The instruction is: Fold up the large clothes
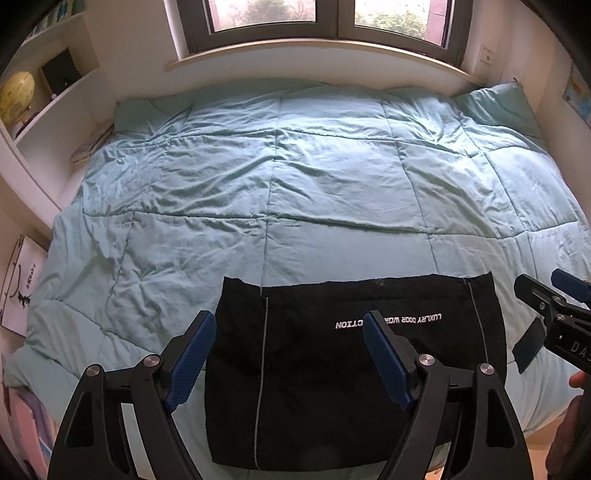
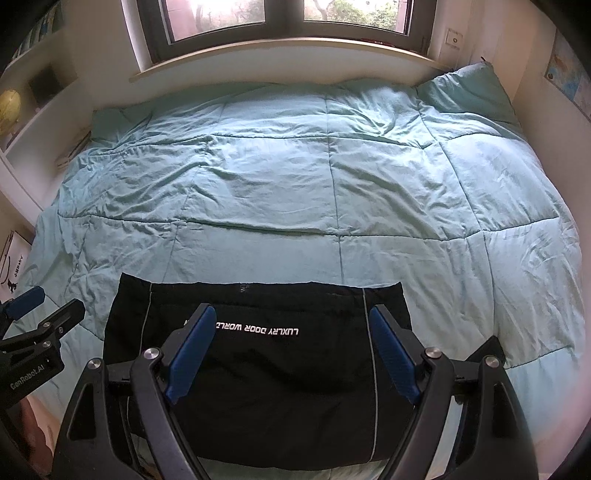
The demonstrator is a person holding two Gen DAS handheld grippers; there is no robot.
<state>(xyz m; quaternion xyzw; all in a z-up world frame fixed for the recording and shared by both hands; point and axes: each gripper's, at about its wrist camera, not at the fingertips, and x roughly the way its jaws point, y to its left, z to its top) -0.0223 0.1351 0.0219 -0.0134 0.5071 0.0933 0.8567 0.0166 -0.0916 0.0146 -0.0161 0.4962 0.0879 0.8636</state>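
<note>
Black clothing (image 1: 354,376) with white letters lay folded flat on the near edge of a light blue quilt (image 1: 295,192) in the left wrist view, and the left gripper (image 1: 290,325) hung over its left part with its blue fingers (image 1: 192,362) spread wide and nothing between them, while the right gripper (image 1: 546,291) showed at the right edge, also spread. From the right wrist view the same black clothing (image 2: 280,369) sat near, under the right gripper (image 2: 291,317), whose fingers were wide apart and gripped nothing, with the left gripper (image 2: 48,302) at the left edge and a window (image 2: 284,18) far away.
</note>
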